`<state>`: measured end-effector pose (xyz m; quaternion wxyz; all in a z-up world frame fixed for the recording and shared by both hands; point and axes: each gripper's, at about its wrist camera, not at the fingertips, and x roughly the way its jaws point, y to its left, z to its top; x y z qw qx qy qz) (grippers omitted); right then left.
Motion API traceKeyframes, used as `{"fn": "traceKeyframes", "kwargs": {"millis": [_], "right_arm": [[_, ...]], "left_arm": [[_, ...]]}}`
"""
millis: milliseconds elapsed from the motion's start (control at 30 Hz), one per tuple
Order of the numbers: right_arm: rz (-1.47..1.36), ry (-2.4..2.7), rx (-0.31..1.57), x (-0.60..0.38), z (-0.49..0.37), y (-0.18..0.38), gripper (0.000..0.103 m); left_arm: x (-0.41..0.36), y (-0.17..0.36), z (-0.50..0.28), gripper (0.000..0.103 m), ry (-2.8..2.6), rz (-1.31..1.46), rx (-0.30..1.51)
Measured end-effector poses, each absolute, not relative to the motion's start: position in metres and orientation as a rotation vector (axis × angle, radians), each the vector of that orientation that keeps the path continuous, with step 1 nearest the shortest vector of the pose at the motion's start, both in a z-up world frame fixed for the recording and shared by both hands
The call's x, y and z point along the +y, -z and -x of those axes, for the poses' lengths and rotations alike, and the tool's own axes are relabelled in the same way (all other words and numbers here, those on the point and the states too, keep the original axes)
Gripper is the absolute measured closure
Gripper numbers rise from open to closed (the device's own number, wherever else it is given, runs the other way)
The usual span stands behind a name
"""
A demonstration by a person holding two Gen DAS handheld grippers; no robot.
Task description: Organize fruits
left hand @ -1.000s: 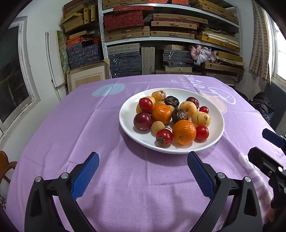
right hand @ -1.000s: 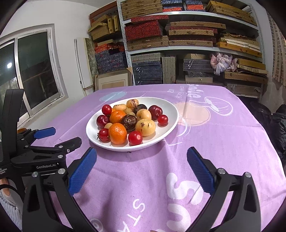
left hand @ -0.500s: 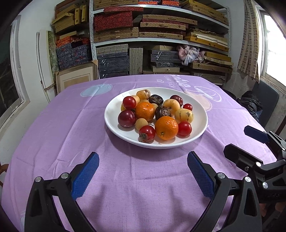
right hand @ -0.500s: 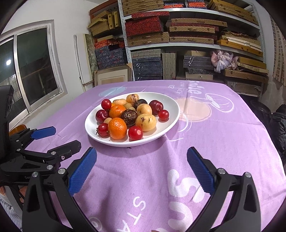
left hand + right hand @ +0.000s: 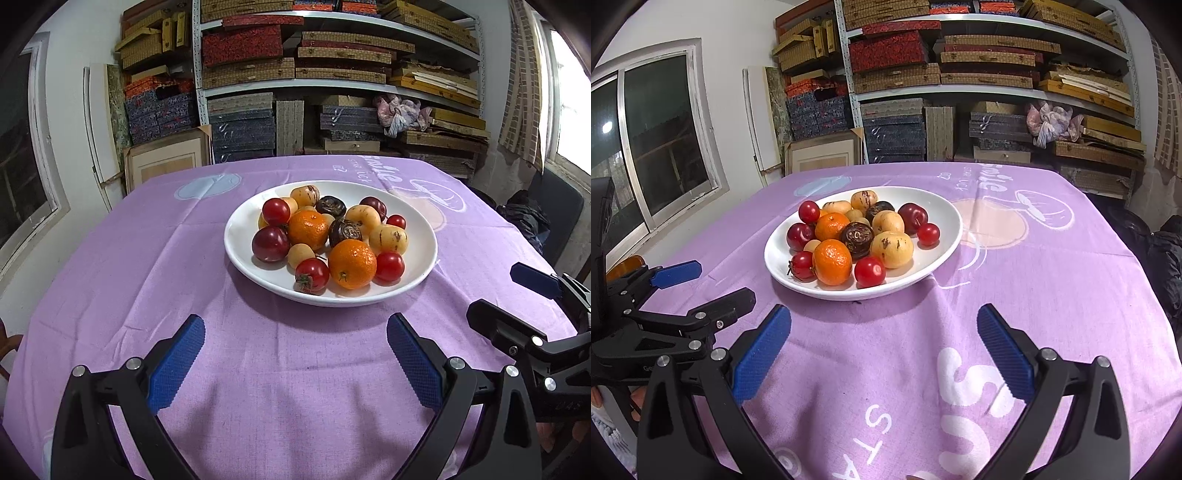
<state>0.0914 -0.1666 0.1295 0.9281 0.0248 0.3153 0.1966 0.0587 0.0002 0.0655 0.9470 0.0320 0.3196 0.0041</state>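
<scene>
The left gripper (image 5: 295,354) is swinging toward the right gripper (image 5: 884,347): in the left wrist view the white plate (image 5: 240,240) is shifting leftward and back toward centre, and more of the right gripper is entering at the right edge. In the right wrist view the plate is drawing slightly nearer and the left gripper's fingers (image 5: 677,273) are rising higher at the left edge.

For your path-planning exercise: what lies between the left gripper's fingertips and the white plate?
Only bare purple cloth lies between the left gripper and the plate, with the plate's shadow on it. The left wrist view shows it.
</scene>
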Motion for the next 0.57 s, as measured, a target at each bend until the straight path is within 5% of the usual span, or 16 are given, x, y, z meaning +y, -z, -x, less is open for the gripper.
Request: {"fn": "traceKeyframes", "kwargs": {"millis": [567], "right_arm": [[-0.048,-0.4,0.643,-0.1677,-0.0917,-0.1287,0.004]], "left_arm": [[0.0015,-0.0681,-0.0611,0.003,0.003,-0.054,0.663]]}}
